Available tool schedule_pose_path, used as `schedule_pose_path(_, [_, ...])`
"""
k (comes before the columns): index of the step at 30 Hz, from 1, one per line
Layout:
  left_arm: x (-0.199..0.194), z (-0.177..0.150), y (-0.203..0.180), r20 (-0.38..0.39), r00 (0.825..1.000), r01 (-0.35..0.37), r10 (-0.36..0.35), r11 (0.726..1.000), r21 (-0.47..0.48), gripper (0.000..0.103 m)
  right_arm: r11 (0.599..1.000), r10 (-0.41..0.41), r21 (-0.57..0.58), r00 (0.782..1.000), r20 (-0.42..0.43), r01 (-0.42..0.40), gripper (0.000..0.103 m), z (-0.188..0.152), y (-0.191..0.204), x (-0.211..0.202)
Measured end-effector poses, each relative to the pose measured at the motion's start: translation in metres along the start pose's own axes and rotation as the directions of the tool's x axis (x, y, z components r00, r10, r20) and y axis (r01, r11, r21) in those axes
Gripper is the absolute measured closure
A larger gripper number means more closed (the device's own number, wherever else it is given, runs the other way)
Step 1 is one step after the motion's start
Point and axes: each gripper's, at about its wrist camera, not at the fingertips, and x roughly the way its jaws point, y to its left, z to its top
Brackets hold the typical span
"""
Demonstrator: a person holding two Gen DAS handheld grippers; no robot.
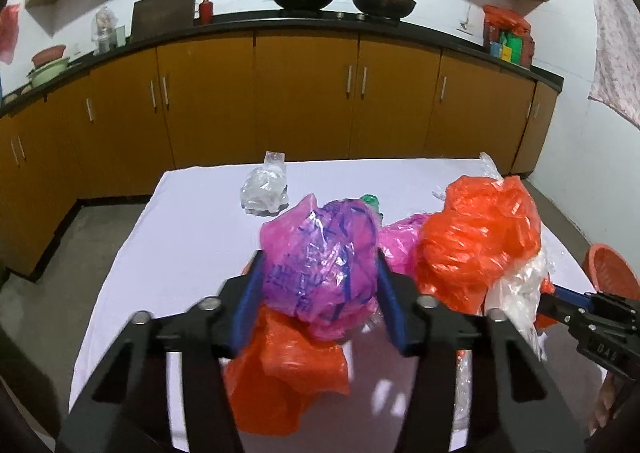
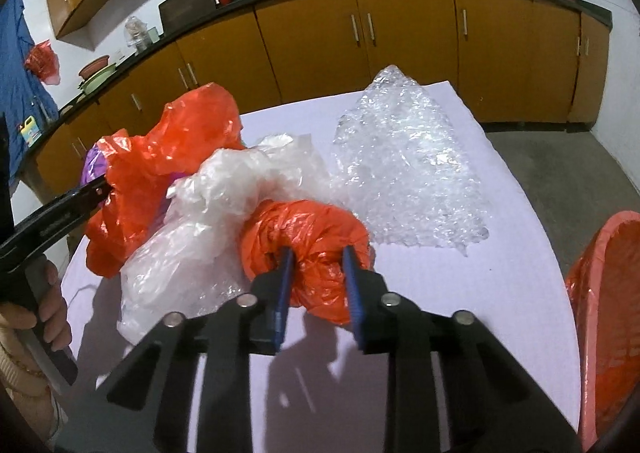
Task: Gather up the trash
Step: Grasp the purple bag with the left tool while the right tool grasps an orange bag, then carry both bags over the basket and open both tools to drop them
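Two grippers, both gripping. Left gripper (image 1: 318, 281): jaws half apart, clamped on pink bag (image 1: 320, 253), orange bag (image 1: 476, 241) just right of it. Right gripper (image 2: 316, 273): jaws narrow, clamped on orange wad (image 2: 308, 237); bubble wrap (image 2: 404, 165) ahead. Bin (image 2: 608, 293) right, off counter (image 2: 500, 285) edge. Bare counter left of left jaws.

Bags (image 1: 320, 265) on table (image 1: 188, 237), basket (image 2: 604, 317) rt.

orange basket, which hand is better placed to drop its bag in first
Right. The orange basket sits just beside the right gripper, clamped on an orange bag; the left gripper holds a pink bag farther away.
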Motion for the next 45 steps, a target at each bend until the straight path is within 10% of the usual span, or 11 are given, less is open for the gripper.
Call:
schedule_pose_path(19, [-0.064, 0.01, 0.017, 0.114, 0.993, -0.033, 0.037, 0.999, -0.035, 0.064, 0.999, 0.046, -0.029, 0.998, 0.041, -0.045, 0.095, -0.025, 0.004, -0.067])
schedule_pose_path(45, [-0.137, 0.013, -0.011, 0.199, 0.98, 0.011, -0.003, 0.999, -0.042, 0.064, 0.985, -0.17, 0.056, 0.983, 0.066, 0.166, 0.096, -0.065, -0.053, -0.16])
